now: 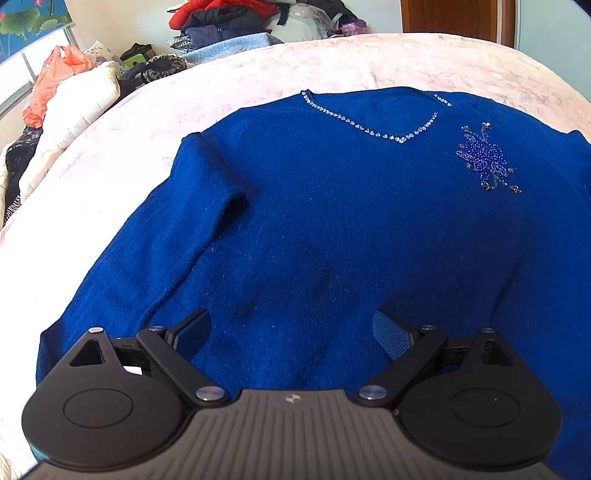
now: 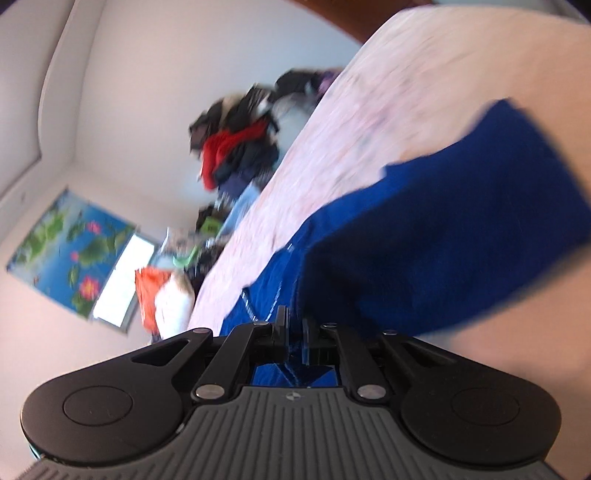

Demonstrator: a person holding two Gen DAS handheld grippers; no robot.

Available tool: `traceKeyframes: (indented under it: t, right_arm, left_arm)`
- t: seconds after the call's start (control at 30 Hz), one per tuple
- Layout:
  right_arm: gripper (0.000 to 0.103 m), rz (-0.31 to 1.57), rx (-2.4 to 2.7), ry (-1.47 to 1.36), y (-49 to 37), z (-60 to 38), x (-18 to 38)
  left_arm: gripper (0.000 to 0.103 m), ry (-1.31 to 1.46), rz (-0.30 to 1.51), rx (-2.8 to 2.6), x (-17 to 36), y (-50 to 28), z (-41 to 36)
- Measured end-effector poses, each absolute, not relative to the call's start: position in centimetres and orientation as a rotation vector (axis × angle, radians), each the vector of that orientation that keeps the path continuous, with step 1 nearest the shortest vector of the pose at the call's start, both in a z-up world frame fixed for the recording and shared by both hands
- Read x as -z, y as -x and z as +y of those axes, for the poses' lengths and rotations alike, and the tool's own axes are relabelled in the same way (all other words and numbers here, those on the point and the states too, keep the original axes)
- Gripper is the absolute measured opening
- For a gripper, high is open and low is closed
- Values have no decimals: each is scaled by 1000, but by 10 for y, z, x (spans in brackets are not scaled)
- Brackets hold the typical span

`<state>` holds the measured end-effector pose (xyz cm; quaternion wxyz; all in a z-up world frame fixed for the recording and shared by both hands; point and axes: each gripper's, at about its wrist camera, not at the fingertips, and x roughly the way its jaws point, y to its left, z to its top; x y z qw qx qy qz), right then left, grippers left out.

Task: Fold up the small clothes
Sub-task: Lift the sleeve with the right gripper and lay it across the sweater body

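A pale pink bedspread covers the bed and fills most of both views, under white walls. The blue sweater is the landmark here: it lies face up and spread flat on the bedspread, neckline toward the far edge of the bed. Beyond that neckline, off the far edge, sits a heap of clothes in red, black and pale blue. To the far left of the sweater, past its folded-in sleeve, lies an orange plastic bag on a white quilted bundle. A lotus picture hangs on the wall above that side, next to a bright window. A wooden door stands beyond the sweater's right shoulder.

On the sweater itself, a line of small clear beads traces the V neck, and a beaded blue flower sits just right of it on the chest.

The left gripper hovers over the sweater's lower hem, its jaws spread wide with only flat knit beneath them, clasping nothing.

The right gripper view is tilted and blurred. Its jaws stand nearly together with a narrow gap, and blue knit of the sweater's sleeve runs between them; whether the pads press on it cannot be told.
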<state>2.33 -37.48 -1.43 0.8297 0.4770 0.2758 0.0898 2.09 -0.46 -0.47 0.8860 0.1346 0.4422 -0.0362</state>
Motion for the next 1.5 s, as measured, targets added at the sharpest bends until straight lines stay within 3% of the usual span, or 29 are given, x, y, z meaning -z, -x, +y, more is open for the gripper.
traceKeyframes:
  t: [0.03,0.07,0.1,0.13,0.3,0.4,0.53,0.7,0.8,0.93,1.0,1.17,1.37,1.5]
  right_arm:
    - [21,601,-195,-1012,-33,-365,16]
    - [40,629,-195,-1002,-39,-354,18]
    - [50,660,-197,-986,-37,-346,20]
    - [53,669,-185,-963,-33,-338,19]
    - [51,584,-99,-589,2,-313,-12]
    - [55,596,8,-79,18,-270,-24]
    - [61,617,-26,501,49,-222,3]
    - [60,584,26,758,51,-191,25]
    - [57,551,58,726,40,-190,23]
    - [10,591,50,632,16,-199,23]
    - [5,585,52,588,10,-203,22]
    - [5,493,71,327,9,-238,-27]
    - [5,270,166,-50,9,-317,-122]
    - [6,125,196,-186,26,-338,-152]
  left_arm:
    - [95,-282,920,76,5,-21,-4]
    - [95,-285,920,77,4,-20,-5]
    - [95,-287,918,79,4,-20,-5]
    - [95,-290,917,80,3,-20,-4]
    - [95,-289,924,77,7,-22,-4]
    - [95,-291,925,78,8,-21,-6]
    - [95,-306,918,84,8,-18,-8]
    - [95,-295,915,83,4,-17,-6]
    - [95,-294,900,76,1,-16,-6]
    - [95,-288,884,68,-5,-17,-3]
    - [95,-285,875,64,-8,-18,-1]
    - [95,-284,865,43,-10,-26,4]
    - [95,-264,847,21,-16,-29,14]
    - [95,-251,857,8,-13,-34,20]
